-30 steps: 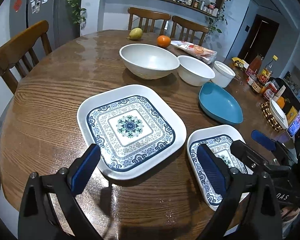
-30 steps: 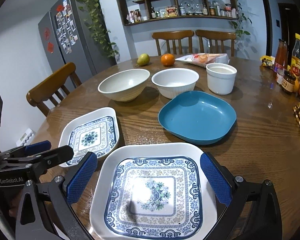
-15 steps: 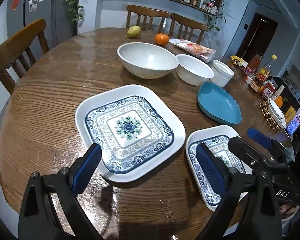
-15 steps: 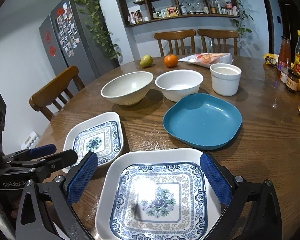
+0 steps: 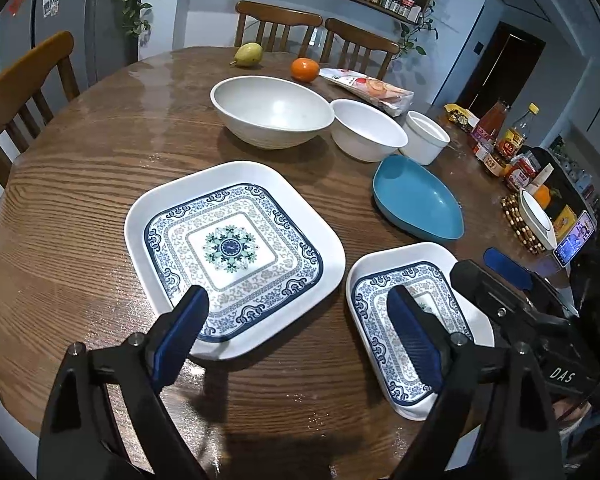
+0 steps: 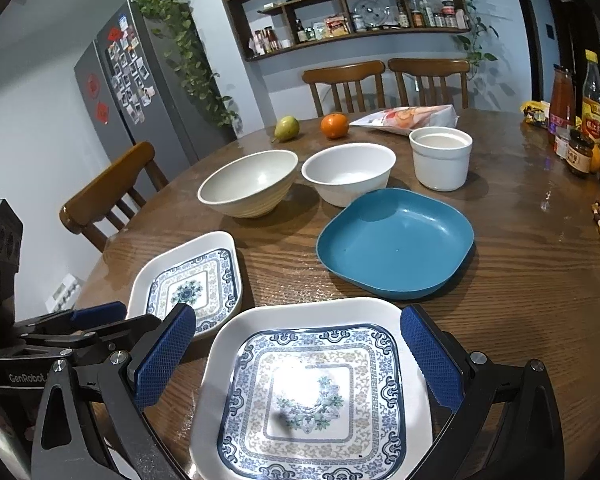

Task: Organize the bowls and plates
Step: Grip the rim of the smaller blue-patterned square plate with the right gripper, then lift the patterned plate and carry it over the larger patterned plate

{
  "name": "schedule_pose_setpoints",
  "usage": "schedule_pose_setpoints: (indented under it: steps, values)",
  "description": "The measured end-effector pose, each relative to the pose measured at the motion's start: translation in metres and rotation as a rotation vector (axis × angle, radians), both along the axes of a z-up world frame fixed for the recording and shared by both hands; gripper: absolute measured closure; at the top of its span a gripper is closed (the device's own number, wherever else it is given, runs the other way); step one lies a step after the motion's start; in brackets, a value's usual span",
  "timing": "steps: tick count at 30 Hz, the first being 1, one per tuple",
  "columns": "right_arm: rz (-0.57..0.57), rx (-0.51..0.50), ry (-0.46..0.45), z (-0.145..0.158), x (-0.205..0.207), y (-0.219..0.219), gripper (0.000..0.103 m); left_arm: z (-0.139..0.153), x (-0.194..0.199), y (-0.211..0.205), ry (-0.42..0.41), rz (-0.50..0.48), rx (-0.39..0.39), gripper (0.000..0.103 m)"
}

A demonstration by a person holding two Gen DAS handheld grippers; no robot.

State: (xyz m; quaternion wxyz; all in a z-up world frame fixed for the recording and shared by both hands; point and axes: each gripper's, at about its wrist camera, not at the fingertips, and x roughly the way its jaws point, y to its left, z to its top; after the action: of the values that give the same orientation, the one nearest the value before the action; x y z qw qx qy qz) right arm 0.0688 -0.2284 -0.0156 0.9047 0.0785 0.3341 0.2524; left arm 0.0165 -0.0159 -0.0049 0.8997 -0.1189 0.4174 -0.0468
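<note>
Gleaming under the room light, the round wooden table (image 5: pixel 80 200) shows strong oak-like grain and a glossy, slightly wet-looking finish. On it lie two square, round-cornered plates with white rims and blue floral borders: the left patterned plate (image 5: pixel 232 252) and the right patterned plate (image 6: pixel 312 392), near each other but apart. Beyond them sits a matte teal plate (image 6: pixel 396 240) — a smooth, shallow, rounded square. Farther back stand three plain white vessels in a row: a wide ribbed bowl (image 6: pixel 248 184), a smaller smooth bowl (image 6: pixel 348 172) and a straight-walled ramekin (image 6: pixel 440 156). The left gripper (image 5: pixel 296 336), black-framed with blue cross-hatched pads, hovers at the near corner of the left patterned plate; its jaws are closing with only that plate's corner and bare table seen between them, not gripped. The right gripper (image 6: pixel 300 356) is spread wide over the right patterned plate, its pads clear of the rim (nothing held). At the far edge rest a pear (image 6: pixel 286 128), an orange (image 6: pixel 334 125) and a plastic snack packet (image 6: pixel 404 118). Around the table — curved-back wooden chairs, a grey fridge (image 6: pixel 132 96) dotted with photos, trailing vines, and dark wall shelves (image 6: pixel 340 12) on a pale blue wall.
</note>
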Motion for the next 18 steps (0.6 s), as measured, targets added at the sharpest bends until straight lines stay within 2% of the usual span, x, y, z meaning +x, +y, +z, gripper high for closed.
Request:
schedule_pose_setpoints:
  steps: [8,18]
  values:
    - [-0.018,0.018,0.001,-0.001,-0.001,-0.008,0.001,0.0,0.001,0.0,0.005,-0.004,-0.005,0.014]
    - [-0.057,0.037,0.023,-0.002,-0.004,-0.023,0.011,-0.004,0.0,-0.009,0.034,-0.049,-0.046,0.014]
